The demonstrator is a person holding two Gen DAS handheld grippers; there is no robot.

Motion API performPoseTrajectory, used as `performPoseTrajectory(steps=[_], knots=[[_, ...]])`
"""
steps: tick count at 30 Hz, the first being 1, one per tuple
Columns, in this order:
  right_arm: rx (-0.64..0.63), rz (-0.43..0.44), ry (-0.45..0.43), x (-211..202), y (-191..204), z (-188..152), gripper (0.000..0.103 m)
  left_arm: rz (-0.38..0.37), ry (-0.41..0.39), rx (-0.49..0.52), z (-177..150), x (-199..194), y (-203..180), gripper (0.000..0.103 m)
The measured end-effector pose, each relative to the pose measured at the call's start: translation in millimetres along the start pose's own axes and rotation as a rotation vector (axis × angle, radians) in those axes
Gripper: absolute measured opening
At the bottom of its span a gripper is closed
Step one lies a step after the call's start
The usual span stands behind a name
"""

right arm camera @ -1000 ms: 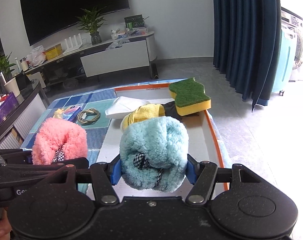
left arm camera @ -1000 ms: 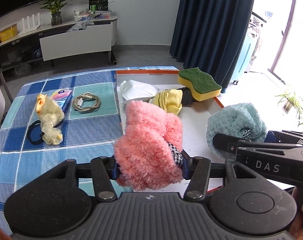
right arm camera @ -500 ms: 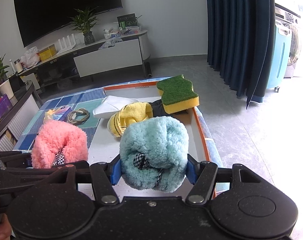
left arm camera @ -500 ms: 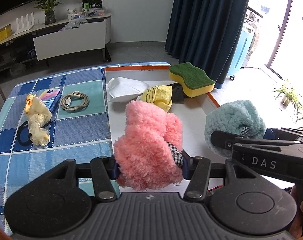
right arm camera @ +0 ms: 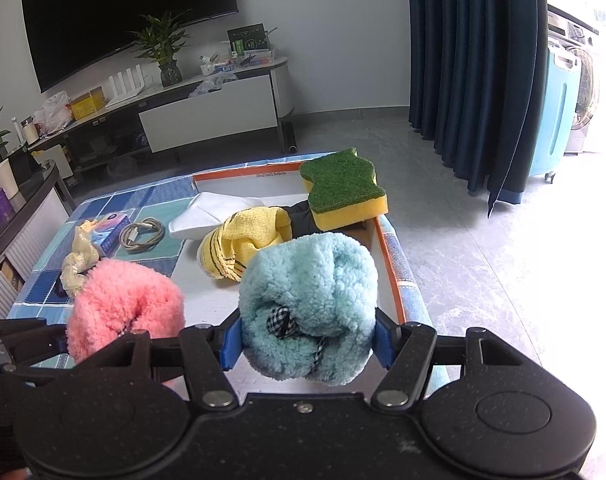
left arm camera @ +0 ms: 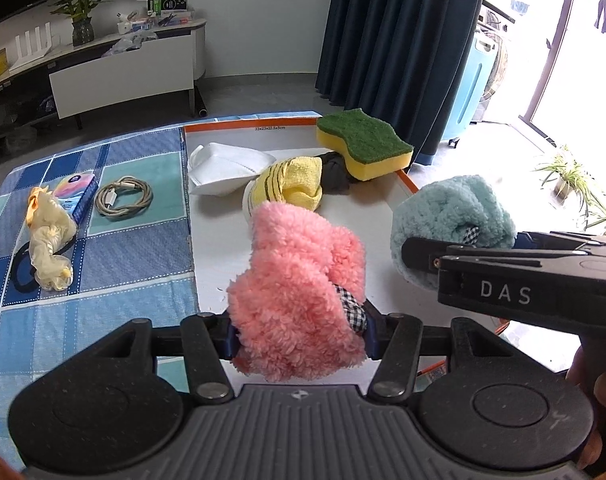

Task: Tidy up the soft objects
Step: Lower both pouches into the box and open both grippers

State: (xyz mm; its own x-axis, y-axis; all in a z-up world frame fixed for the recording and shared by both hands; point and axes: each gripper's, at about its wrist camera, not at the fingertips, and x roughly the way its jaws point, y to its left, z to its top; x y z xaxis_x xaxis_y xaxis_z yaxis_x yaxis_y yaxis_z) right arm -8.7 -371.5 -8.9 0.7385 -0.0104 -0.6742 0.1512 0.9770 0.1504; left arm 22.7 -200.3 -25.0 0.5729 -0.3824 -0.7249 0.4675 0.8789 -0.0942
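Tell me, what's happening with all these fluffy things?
A person is sorting soft items with two hand-held grippers. The left gripper is shut on a pink fluffy slipper, the right gripper on a light blue one, both held above the white tray that already holds a sponge, yellow cloth and a mask.

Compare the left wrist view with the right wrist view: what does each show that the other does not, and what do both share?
Only the left wrist view: a black ring on the cloth and sunlit plants outside. Only the right wrist view: the wall television and a washing machine. Both: the left gripper shut on the pink fluffy item, the right gripper shut on the blue fluffy item, and the white tray with its sponge.
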Motion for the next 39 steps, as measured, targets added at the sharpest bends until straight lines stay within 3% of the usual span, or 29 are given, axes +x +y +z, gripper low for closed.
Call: performPoseTrajectory(steps=[11,21,24,28,33,39], knots=[[0.004,-0.007,0.011,12,-5,4,0.079,-0.018,0.020,0.004,1,12,-2,0.056],[0.022,-0.016,-0.022,12,-9,9,0.090,-0.041,0.026,-0.002,2,15,-3,0.058],[0.032,-0.015,-0.032,9,-10,9,0.090,-0.059,0.022,-0.003,2,14,-6,0.061],[0.040,-0.013,-0.046,3,-11,10,0.090,-0.069,0.002,-0.014,2,9,-6,0.079],[0.039,-0.014,-0.058,-4,-8,10,0.090,-0.055,-0.013,-0.037,5,2,0,0.081],[0.026,-0.009,-0.068,-12,0,10,0.090,0.022,-0.025,-0.052,8,-10,11,0.087]])
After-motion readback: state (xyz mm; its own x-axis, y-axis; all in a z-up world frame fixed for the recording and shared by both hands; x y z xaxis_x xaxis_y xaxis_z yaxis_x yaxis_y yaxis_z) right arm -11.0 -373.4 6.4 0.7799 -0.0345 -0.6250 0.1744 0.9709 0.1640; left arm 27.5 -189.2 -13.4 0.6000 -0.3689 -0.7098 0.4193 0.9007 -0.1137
